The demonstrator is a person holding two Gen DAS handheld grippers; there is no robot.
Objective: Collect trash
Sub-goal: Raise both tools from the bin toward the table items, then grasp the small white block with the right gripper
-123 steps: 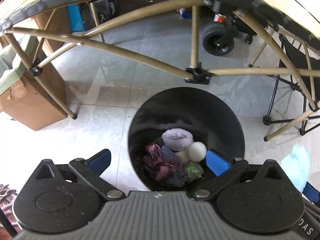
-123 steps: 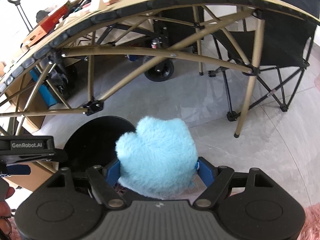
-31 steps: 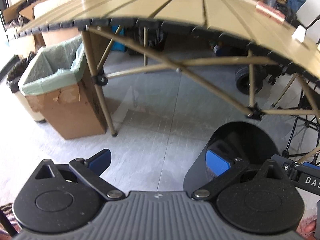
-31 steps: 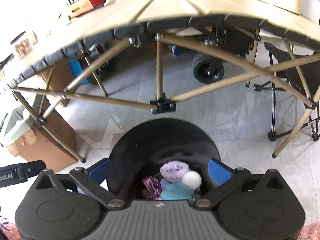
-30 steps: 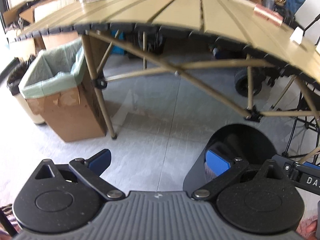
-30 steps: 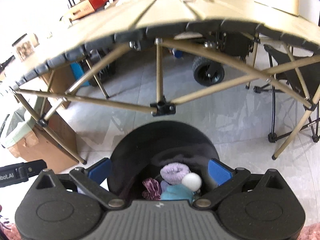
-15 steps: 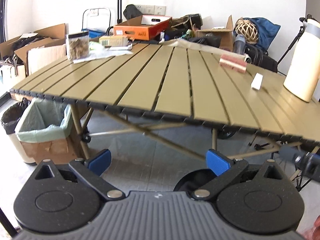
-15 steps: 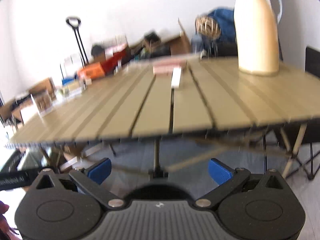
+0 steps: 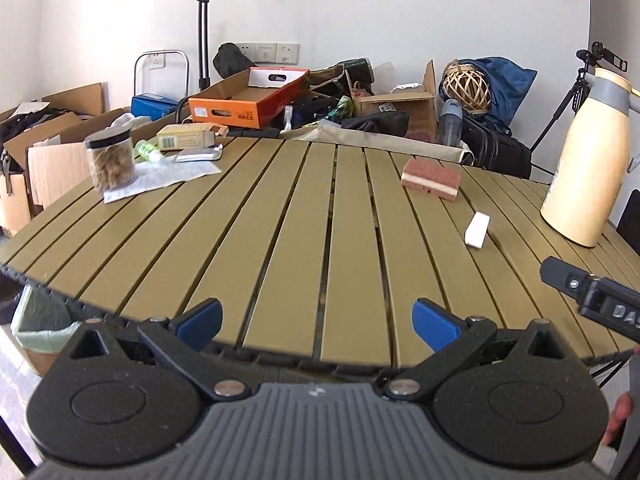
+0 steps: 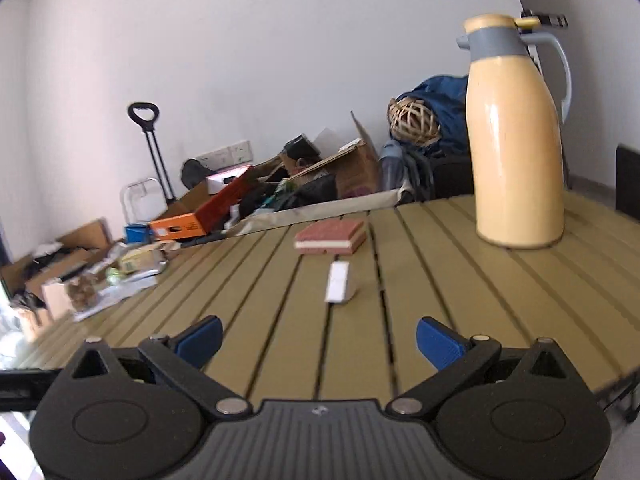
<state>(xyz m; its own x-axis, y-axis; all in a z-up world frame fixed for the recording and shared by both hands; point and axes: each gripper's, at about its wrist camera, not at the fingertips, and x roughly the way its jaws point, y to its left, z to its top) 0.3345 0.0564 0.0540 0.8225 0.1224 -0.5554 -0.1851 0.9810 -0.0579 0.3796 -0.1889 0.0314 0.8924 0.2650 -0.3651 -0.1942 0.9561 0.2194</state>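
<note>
While we hover over counter (image 9: 280, 216) edge, left gripper (image 9: 318, 322) and right gripper (image 10: 319, 340) fingers spread wide, empty. White block (image 10: 339, 282) lies mid-counter, near red sponge (image 10: 330, 236), apart from thermos (image 10: 516, 136).

Cream thermos (image 10: 516, 140) upright on slatted table (image 9: 280, 220); jar (image 9: 110, 156) far-left.

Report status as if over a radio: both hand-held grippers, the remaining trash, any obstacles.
Left hand-held gripper open, empty; right hand-held gripper open, empty. White block and pink sponge on slatted table. Path clear; cream jug off right.
</note>
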